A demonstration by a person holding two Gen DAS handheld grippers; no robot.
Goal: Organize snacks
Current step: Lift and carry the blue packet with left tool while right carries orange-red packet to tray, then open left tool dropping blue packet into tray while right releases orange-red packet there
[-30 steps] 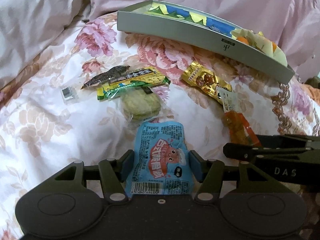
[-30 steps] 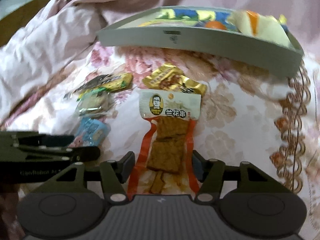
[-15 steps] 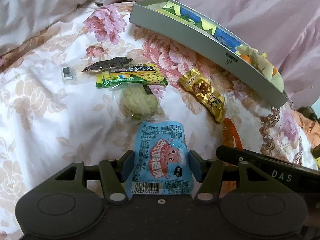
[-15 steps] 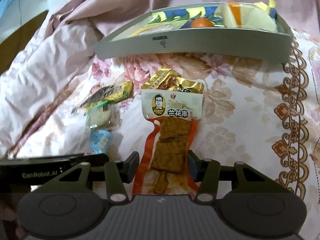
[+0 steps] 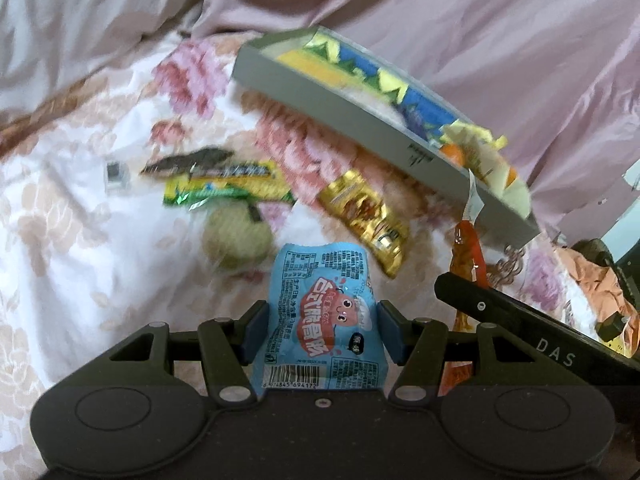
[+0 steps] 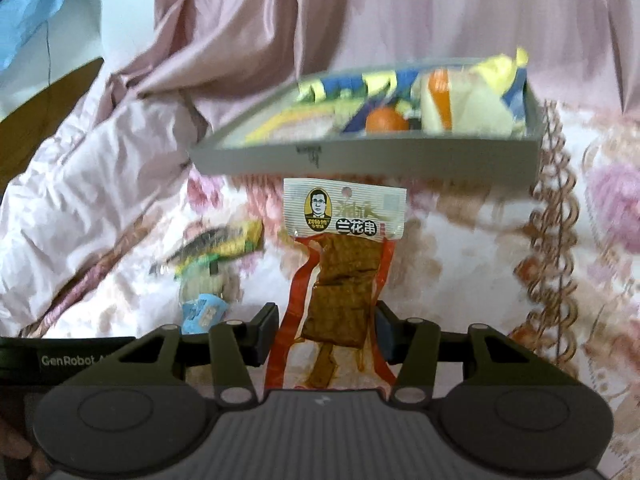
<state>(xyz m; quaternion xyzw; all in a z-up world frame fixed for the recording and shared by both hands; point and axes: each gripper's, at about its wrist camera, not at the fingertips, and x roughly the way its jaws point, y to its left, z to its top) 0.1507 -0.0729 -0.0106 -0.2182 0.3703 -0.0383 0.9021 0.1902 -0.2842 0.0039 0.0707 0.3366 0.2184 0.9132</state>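
My left gripper [image 5: 322, 330] is shut on a blue snack packet [image 5: 322, 316] and holds it above the floral bedspread. My right gripper [image 6: 326, 330] is shut on an orange-and-clear tofu skewer packet [image 6: 344, 276], lifted off the bed below the grey tray [image 6: 360, 158]. The tray holds several snacks. In the left wrist view the tray [image 5: 360, 120] lies ahead to the right, and the right gripper's black body [image 5: 520, 332] crosses the lower right with the orange packet [image 5: 468, 256] hanging from it.
On the bedspread lie a gold packet [image 5: 366, 214], a green-yellow packet [image 5: 228, 188], a dark strip packet [image 5: 188, 160], a round green pastry [image 5: 236, 238] and a small grey square [image 5: 116, 174]. A pink duvet [image 5: 440, 20] rises behind the tray.
Both grippers have risen with their packets and moved toward the tray. The orange packet has lifted off the gold packet. The views are blurred by motion.
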